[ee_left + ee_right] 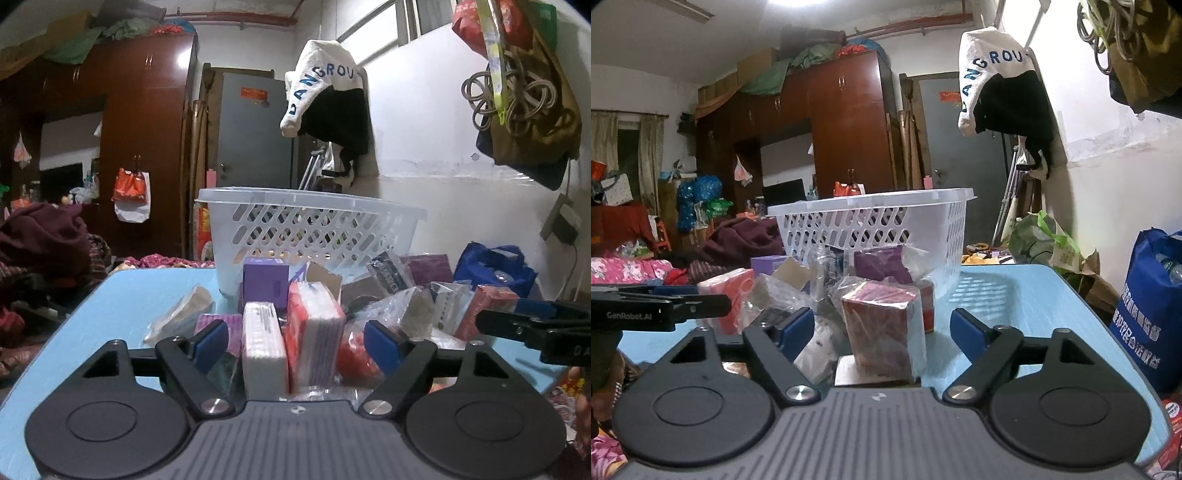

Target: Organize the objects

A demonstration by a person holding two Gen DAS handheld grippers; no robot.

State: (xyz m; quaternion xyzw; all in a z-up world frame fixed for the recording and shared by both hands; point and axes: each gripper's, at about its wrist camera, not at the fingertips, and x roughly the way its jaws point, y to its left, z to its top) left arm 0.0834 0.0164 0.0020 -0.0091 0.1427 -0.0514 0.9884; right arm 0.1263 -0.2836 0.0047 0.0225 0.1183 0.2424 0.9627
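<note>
The left gripper (295,339) stands wide open and holds nothing; a white pack (263,354) and a red-and-white pack (314,332) stand upright between its pads, neither visibly touched. The step in hand appears to be a pick from the pile for the basket (310,229). To do it well, the person should centre on one pack only (the two touch side by side) and close across its narrow faces.

The right gripper (882,332) is likewise wide open and empty, with a dark red box (882,328) in clear film just ahead between its pads. The film looks slippery, so a square grip on the box sides is advisable.

The pile lies on the blue table (1034,295), heaped against the near wall of the white lattice basket. Whether the basket holds anything cannot be told.
</note>
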